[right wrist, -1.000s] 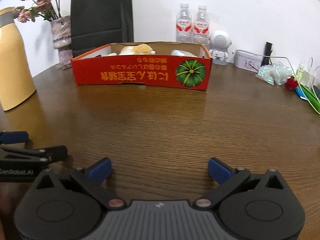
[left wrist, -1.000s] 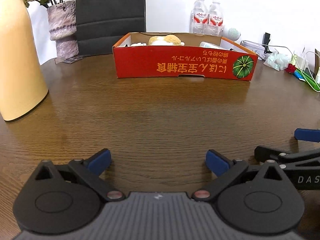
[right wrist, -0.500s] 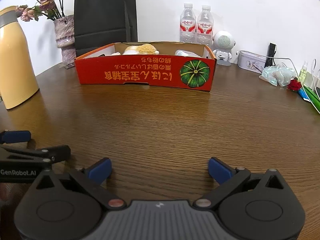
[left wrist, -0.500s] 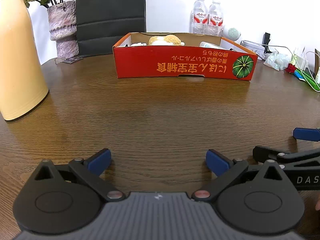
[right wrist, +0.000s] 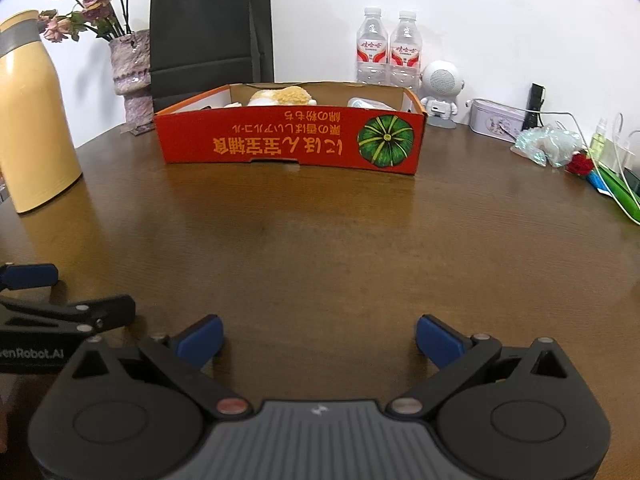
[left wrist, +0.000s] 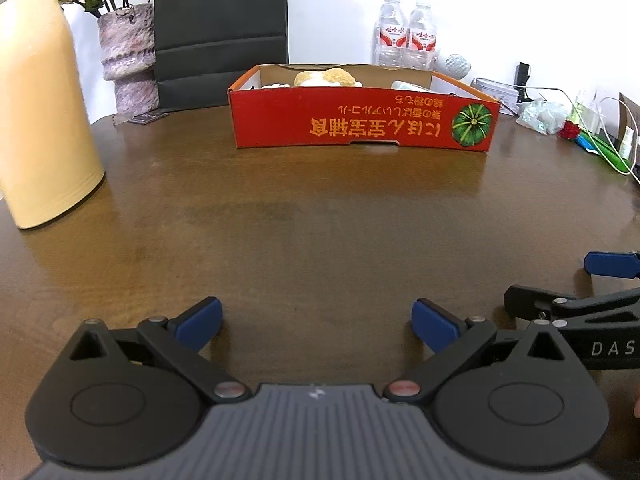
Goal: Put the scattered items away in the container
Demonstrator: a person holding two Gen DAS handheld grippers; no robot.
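Holding nothing, my left jaws are wide open, low over the near edge of the brown tabletop. My right jaws are wide open and hold nothing too, just beside the left ones. A red box sits near the far edge of the tabletop, well apart from both. Inside it I see a fluffy yellow toy and a pale thing I cannot make out. A tall yellow jug stands at the left edge.
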